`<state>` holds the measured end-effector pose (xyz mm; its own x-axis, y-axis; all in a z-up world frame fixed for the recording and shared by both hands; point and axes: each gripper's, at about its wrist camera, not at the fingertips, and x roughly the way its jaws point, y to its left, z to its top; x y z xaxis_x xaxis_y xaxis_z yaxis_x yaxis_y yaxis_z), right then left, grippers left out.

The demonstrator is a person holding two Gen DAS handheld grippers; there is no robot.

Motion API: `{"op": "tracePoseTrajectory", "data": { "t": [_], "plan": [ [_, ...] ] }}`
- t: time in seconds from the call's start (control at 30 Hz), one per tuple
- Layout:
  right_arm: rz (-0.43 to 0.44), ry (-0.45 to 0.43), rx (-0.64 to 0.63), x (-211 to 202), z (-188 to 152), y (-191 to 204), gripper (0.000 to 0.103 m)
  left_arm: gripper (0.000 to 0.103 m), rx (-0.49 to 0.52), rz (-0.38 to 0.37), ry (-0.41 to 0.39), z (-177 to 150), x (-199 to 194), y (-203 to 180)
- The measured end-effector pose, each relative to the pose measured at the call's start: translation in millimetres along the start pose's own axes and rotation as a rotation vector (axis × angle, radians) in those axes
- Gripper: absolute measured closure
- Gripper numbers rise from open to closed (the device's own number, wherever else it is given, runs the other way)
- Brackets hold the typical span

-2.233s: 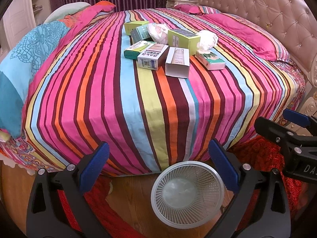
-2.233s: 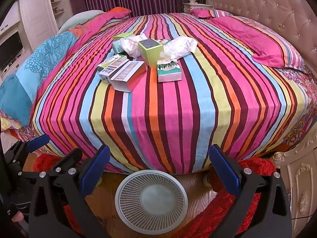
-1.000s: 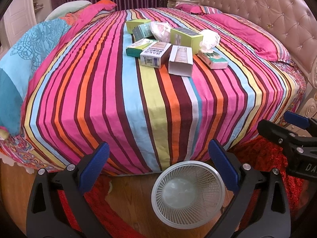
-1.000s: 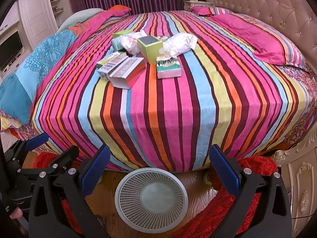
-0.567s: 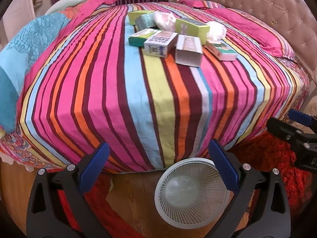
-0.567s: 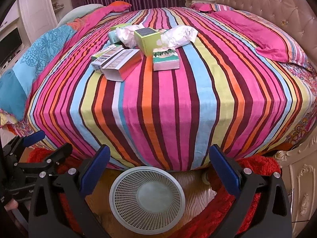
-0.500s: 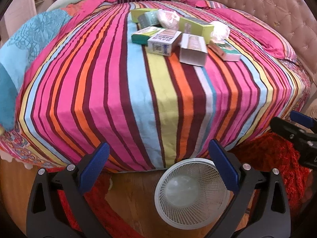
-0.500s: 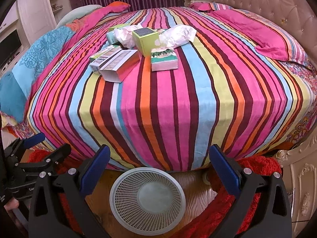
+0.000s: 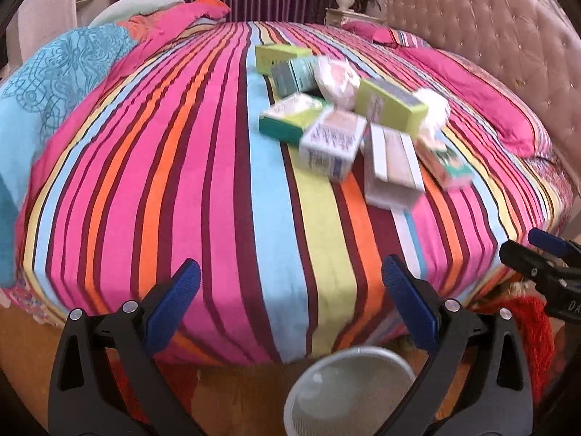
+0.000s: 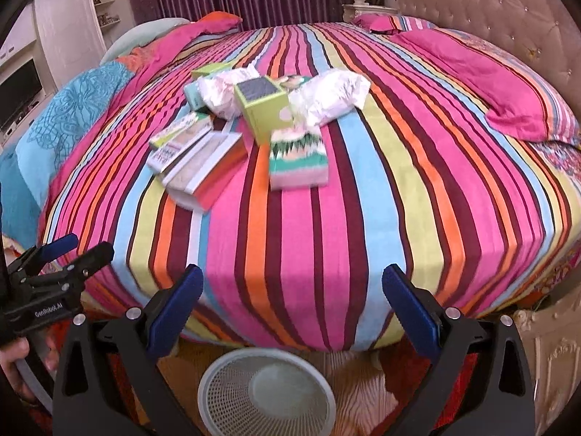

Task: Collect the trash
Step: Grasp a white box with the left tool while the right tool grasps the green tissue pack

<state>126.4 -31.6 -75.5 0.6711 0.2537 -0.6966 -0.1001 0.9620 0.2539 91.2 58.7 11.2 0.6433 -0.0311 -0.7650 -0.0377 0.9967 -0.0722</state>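
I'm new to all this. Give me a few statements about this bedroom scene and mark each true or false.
1. Both grippers, left and right, are open and hold nothing. True.
2. The boxes are already in the basket. False: they lie on the bed, and no boxes show in the basket.
3. The basket stands on the floor at the foot of the bed. True.
4. Crumpled paper lies among the boxes. True.
5. The bedspread is plain white. False: it is striped in many colours.
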Motion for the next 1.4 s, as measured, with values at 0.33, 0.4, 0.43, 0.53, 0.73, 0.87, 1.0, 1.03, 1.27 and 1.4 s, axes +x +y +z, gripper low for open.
{"op": "tracePoseTrajectory", "data": {
  "t": [0.33, 0.4, 0.43, 0.53, 0.73, 0.87, 1.0, 1.03, 1.27, 1.4],
  "plan": [
    [-0.010, -0.002, -0.009, 37.7, 36.4, -8.0, 0.008, 0.006, 0.028, -0.025, -0.012, 46.5, 40.4, -2.1],
    [-0.011, 0.000, -0.013, 43.4, 41.6, -8.1, 0.008, 0.006, 0.035, -0.036, -0.009, 53.2, 46.8, -2.0],
    [-0.011, 0.002, -0.016, 46.4, 43.9, -8.1, 0.008, 0.006, 0.039, -0.040, -0.004, 56.4, 50.6, -2.1],
    [-0.009, 0.014, -0.018, 54.4, 49.0, -9.4, 0.008, 0.006, 0.050, -0.046, 0.013, 61.2, 60.4, -2.9],
    [-0.014, 0.035, -0.020, 68.2, 53.8, -10.7, 0.008, 0.006, 0.072, -0.048, 0.037, 66.8, 77.7, -9.0],
    [-0.017, 0.043, -0.019, 75.8, 57.6, -12.1, 0.009, 0.006, 0.054, -0.054, 0.039, 73.4, 85.3, -7.3],
    [-0.016, 0.057, -0.037, 84.6, 62.7, -8.7, 0.014, 0.006, 0.043, -0.056, 0.046, 78.5, 92.2, -6.0],
    [-0.018, 0.059, -0.042, 86.5, 63.6, -7.6, 0.014, 0.006, 0.043, -0.058, 0.048, 79.2, 93.2, -6.3],
    [-0.048, 0.069, -0.094, 101.1, 70.1, 1.1, 0.026, 0.045, 0.066, -0.118, 0.086, 87.0, 102.5, -7.2],
    [-0.053, 0.063, -0.090, 103.2, 73.6, 1.7, 0.034, 0.047, 0.105, -0.084, 0.083, 86.7, 103.5, -9.7]
  ]
}}
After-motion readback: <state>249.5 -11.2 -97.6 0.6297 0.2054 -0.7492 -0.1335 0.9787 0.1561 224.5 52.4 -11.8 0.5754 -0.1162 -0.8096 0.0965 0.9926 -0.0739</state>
